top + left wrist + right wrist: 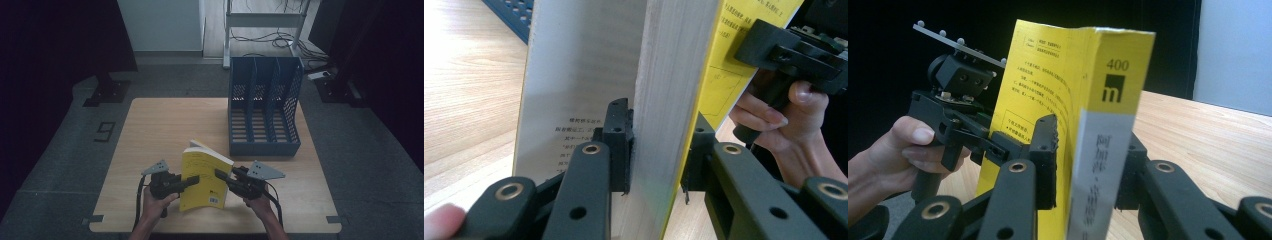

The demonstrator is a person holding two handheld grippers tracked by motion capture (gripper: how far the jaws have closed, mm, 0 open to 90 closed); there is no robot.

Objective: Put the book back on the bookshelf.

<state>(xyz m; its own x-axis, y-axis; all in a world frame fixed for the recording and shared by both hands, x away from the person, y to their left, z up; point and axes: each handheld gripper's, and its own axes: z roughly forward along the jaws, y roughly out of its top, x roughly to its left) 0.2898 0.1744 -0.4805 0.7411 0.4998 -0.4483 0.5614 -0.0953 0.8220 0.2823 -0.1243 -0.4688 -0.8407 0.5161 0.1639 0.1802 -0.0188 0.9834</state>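
Standing upright near the front edge of a pale wooden table (155, 125), a yellow book (204, 181) is held from both sides; the left gripper (191, 181) pinches its page edge, jaws pressed on the paper block in the left gripper view, one jaw inside against a printed page; the right gripper (222, 175) pinches the spine, jaws either side of the grey and yellow spine in the right gripper view. Behind the book, toward the table's far right, stands a blue file rack (264, 105) with three slots. Grey floor surrounds the table; a white frame (265, 20) and loose cables (285, 40) lie beyond; dark curtains close off both sides. Small print on the cover is too fine to read; the person's forearms are cut off at the bottom edge.
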